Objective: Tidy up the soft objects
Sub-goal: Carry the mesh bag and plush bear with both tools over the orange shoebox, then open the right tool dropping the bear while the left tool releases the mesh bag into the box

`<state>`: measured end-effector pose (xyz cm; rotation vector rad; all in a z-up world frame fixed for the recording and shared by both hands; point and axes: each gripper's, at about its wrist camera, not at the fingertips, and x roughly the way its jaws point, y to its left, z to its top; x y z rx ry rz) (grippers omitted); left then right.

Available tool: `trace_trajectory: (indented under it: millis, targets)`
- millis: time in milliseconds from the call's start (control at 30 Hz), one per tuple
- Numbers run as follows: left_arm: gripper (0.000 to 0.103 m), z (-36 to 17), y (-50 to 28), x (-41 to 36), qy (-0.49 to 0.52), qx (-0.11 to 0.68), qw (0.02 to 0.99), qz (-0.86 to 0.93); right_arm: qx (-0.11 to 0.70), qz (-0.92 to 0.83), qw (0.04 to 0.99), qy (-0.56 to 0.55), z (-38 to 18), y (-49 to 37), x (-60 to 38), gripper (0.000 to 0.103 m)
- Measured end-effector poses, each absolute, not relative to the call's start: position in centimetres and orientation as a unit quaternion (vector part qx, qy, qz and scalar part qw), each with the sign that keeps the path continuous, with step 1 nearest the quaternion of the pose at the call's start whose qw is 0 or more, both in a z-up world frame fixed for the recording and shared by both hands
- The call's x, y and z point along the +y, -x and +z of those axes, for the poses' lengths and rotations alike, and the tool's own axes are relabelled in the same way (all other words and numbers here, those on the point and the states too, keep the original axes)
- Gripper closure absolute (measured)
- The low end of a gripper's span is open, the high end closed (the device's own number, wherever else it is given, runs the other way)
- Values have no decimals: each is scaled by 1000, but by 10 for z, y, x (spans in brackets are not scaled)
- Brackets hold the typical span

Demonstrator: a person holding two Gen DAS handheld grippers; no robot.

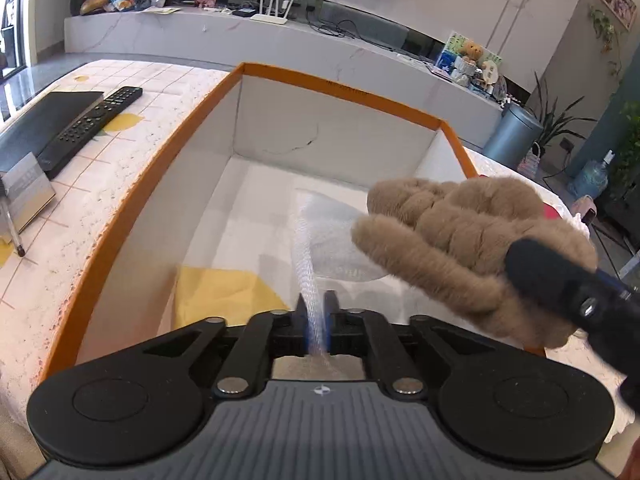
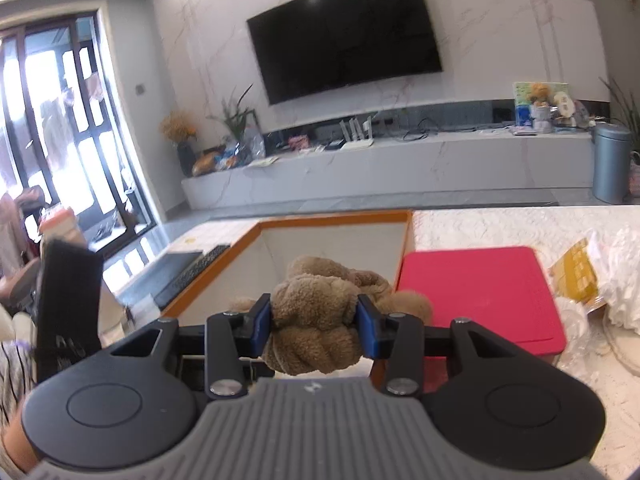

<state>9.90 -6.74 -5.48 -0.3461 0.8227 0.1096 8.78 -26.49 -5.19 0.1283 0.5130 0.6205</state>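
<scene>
**Inspector:** Status of the left gripper?

**Assistant:** Its fingers are pressed nearly together on a strip of white bubble wrap. The strip runs from between the pads forward and down into the orange-rimmed box, where the rest of the sheet lies on the white floor. A yellow cloth lies in the box's near left corner.

**Inspector:** And the right gripper?

**Assistant:** Clamped on a brown plush toy. The blue pads press into its sides, and the toy bulges above and below them. In the left wrist view the same toy hangs over the box's right side, above the bubble wrap, with a right gripper finger against its near end. It is off the box floor.

**Inspector:** Surroundings?

**Assistant:** The box sits on a table with a lace-patterned cloth. To its left lie a black remote and a dark flat device, side by side. To its right, touching or just beside the box wall, sits a red-lidded container. Further right lie crumpled plastic wrappings. A wall-mounted television faces the table.
</scene>
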Motion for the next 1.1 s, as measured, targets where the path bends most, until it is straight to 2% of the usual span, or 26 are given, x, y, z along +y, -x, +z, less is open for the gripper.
trace_trajectory:
  millis: [33,67,133,200,267,600,767,933,1100]
  targets:
    - [79,-55,-98,-66,170,401,899,48,250,301,918,-57,-53,-88,-263,59]
    - [59,-55,-99,-66,167,410,896,41,251,300,919,-51,-54,-87,-261,59]
    - [41,-54,-101,-69,143,423,894,35,250,298,920,-40,-55,-86,-257,60]
    - [39,-49,-100,-71,119,414,901,50,250,297,921,-34,-55,-87,-254,60]
    - [33,-43,-97,-72,101,409,904,66,251,295,922,-27,-55,-86,-252,60]
    - [34,-23,-86,-45,156,380,910,62,238,266,928,103,-69,-63,-214,59]
    - [28,-18,-84,-45,120,360,920,95,284,275,914,94,-81,-71,-209,57]
    - [29,-21,-84,-31,148,361,916,94,274,267,917,116,-82,-66,-205,56]
    - [29,-18,-84,-28,154,357,916,95,272,263,920,104,-82,-61,-208,42]
